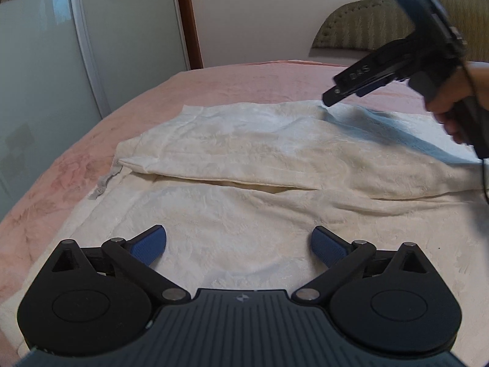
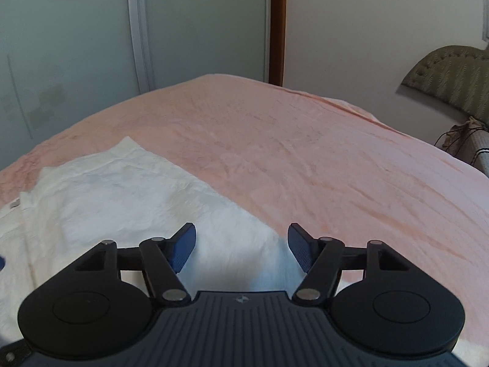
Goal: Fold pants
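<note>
Left wrist view: low and close over the cream pants point(image 1: 244, 159), facing across the pink bed point(image 1: 232, 82) toward the wardrobe doors point(image 1: 55, 49). Right wrist view: higher, same facing. Shared: pants point(image 2: 122, 195), bed point(image 2: 305, 153), headboard point(image 2: 452, 73).

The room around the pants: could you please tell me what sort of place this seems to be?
Most likely a bedroom. The cream pants lie on a bed with a pink bedspread, a padded green headboard stands against the wall, and frosted sliding wardrobe doors run along one side.
</note>
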`<state>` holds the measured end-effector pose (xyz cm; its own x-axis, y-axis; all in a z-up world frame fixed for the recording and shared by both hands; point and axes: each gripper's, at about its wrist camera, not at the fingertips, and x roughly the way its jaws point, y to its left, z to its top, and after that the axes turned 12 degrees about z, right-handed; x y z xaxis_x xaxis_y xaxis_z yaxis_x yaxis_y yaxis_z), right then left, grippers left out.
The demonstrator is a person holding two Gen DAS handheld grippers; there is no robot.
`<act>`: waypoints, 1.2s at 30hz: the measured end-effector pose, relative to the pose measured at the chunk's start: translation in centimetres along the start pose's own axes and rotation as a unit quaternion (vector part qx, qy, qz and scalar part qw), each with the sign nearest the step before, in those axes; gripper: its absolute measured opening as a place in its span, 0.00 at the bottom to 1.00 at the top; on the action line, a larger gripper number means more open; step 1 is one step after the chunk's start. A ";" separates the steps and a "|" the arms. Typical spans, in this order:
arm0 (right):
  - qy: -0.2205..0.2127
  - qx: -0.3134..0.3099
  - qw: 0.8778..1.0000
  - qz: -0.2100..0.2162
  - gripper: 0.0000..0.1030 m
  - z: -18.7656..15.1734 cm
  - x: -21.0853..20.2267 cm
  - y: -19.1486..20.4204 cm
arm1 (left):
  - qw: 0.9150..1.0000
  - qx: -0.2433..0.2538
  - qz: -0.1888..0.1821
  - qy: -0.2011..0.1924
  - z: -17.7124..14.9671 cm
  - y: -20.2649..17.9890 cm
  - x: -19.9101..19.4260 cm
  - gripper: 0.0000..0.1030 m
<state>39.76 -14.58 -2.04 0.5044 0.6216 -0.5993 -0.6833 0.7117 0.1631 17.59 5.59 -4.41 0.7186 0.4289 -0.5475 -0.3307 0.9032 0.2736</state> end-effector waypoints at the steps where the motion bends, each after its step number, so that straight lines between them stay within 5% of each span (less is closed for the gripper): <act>1: 0.004 -0.001 1.000 0.004 0.65 0.4 0.8 -0.4 | 1.000 0.000 0.000 0.000 0.0 -0.1 -0.1 1.00; 8: 0.073 -0.008 0.995 0.072 0.65 2.4 6.3 -2.1 | 1.000 0.003 0.003 -0.003 -0.1 -0.4 0.0 1.00; 10: 0.073 -0.016 0.993 0.091 0.51 2.4 6.4 -2.1 | 1.000 0.001 0.001 -0.002 0.0 -0.4 0.0 1.00; 11: 0.070 -0.018 0.992 0.102 0.28 2.4 6.3 -2.0 | 1.000 0.000 0.000 -0.001 0.0 -0.3 0.0 1.00; 12: 0.066 -0.022 0.992 0.107 0.17 2.3 6.1 -1.8 | 1.000 -0.001 0.000 -0.001 0.0 -0.3 0.0 1.00; 15: 0.054 -0.083 0.992 0.079 0.11 1.3 5.1 0.5 | 1.000 -0.010 -0.008 0.001 0.1 0.2 0.2 1.00; 19: 0.030 -0.194 0.981 0.009 0.09 -0.3 3.2 5.3 | 0.995 -0.095 -0.030 0.003 0.3 2.9 0.2 0.98; 26: 0.003 -0.369 0.929 -0.035 0.03 -5.1 -3.0 14.6 | 0.960 -0.268 -0.079 0.026 1.2 8.8 0.2 0.97; 30: -0.002 -0.375 0.927 -0.014 0.03 -7.2 -5.6 17.3 | 0.946 -0.290 -0.134 0.063 3.3 10.0 1.4 0.97; 34: -0.022 -0.354 0.934 -0.048 0.05 -6.7 -5.4 16.6 | 0.935 -0.311 -0.148 0.085 5.1 10.9 2.8 0.97; 35: -0.026 -0.337 0.940 -0.043 0.13 -6.0 -5.3 15.7 | 0.931 -0.323 -0.149 0.086 5.0 11.1 2.9 0.97; 36: -0.016 -0.306 0.952 -0.026 0.31 -4.8 -4.8 14.4 | 0.925 -0.337 -0.152 0.085 4.6 11.3 3.0 0.97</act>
<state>24.92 -8.88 -0.55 0.5550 0.6076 -0.5681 -0.8315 0.4238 -0.3590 18.81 16.98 0.63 0.7532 0.0984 -0.6504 -0.4767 0.7631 -0.4365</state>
